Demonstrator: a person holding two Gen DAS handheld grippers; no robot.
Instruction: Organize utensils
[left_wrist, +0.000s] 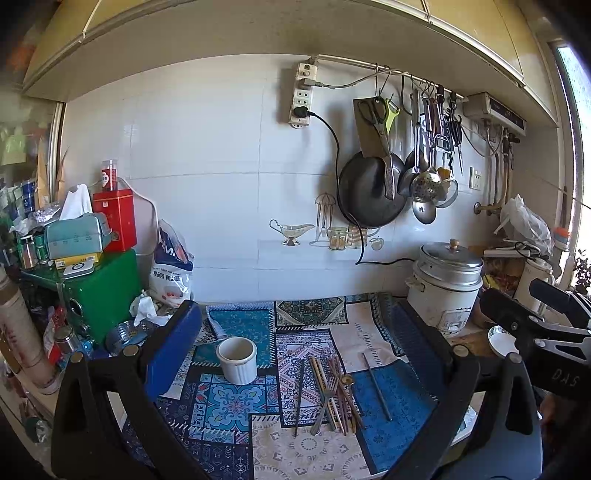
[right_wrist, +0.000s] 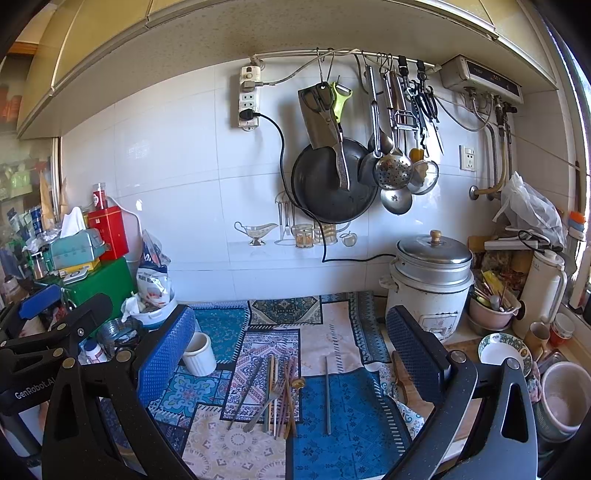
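Observation:
A white ribbed cup (left_wrist: 237, 359) stands on the patterned cloth (left_wrist: 236, 406); it also shows in the right wrist view (right_wrist: 199, 353). To its right lies a loose pile of utensils (left_wrist: 332, 391): a fork (left_wrist: 325, 402), chopsticks and a gold spoon, also in the right wrist view (right_wrist: 280, 393). A single grey chopstick (left_wrist: 376, 386) lies apart on the blue patch, seen too in the right wrist view (right_wrist: 327, 393). My left gripper (left_wrist: 295, 354) is open and empty above the cloth. My right gripper (right_wrist: 291, 350) is open and empty above the pile.
A white rice cooker (right_wrist: 430, 284) stands at the back right, with bowls (right_wrist: 504, 349) and a thermos (right_wrist: 543, 291) beside it. A green box (left_wrist: 99, 291), tins and bags crowd the left. A pan (right_wrist: 332, 184) and ladles hang on the tiled wall.

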